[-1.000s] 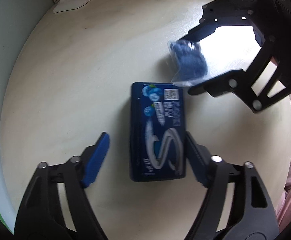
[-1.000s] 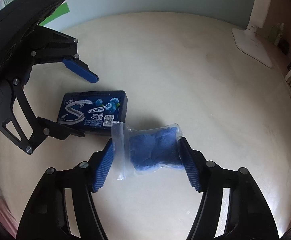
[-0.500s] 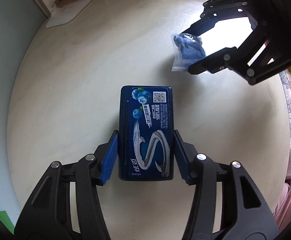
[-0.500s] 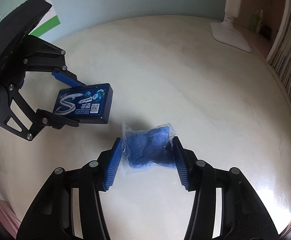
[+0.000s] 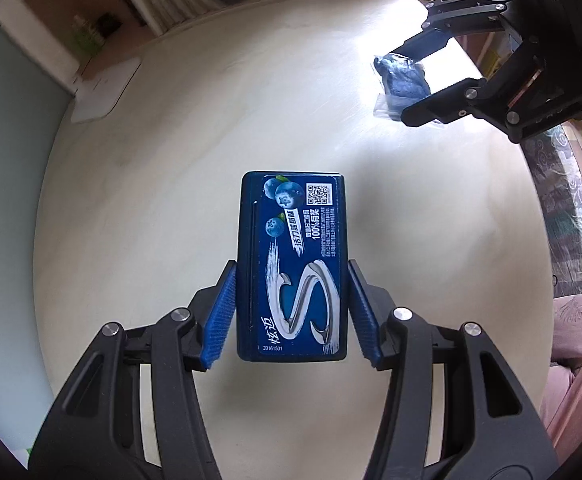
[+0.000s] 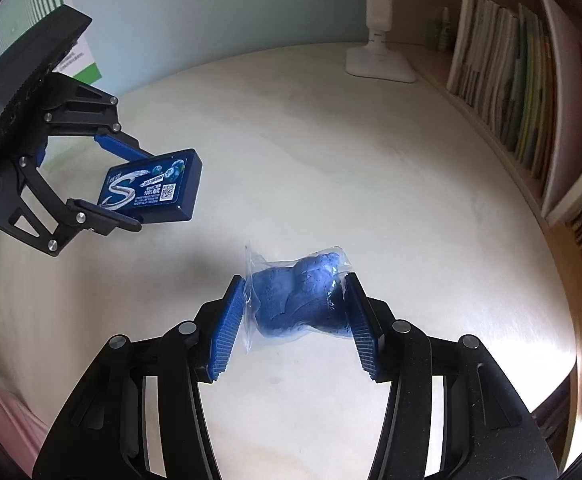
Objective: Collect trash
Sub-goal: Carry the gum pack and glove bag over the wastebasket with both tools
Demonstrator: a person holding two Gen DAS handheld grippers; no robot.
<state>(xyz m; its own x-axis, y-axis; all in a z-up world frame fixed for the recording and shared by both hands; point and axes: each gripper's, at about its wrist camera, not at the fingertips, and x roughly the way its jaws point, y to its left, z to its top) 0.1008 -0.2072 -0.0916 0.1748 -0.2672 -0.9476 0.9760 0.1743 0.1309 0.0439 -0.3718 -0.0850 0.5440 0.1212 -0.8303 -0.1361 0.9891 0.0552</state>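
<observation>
My left gripper (image 5: 291,270) is shut on a dark blue chewing-gum box (image 5: 293,264), its blue pads pressed to the box's long sides. The box hangs above the round pale table (image 5: 151,208). The right wrist view shows that same box (image 6: 179,188) at the left, clear of the tabletop. My right gripper (image 6: 294,280) is shut on a clear plastic bag of crumpled blue material (image 6: 299,300), also held off the table (image 6: 371,160). In the left wrist view the bag (image 5: 401,80) sits at the upper right between the right gripper's black fingers (image 5: 431,108).
A white lamp base (image 6: 379,68) stands at the table's far edge. Bookshelves (image 6: 511,92) packed with books run along the wall behind it. A green and white sheet (image 6: 79,60) leans at the left. Patterned fabric (image 5: 563,208) and pink cloth (image 5: 571,340) lie beyond the table's right rim.
The left jaws closed onto the gum box and lifted it off the table. The right jaws tightened on the bag, and both grippers rose and swung toward the bookshelves.
</observation>
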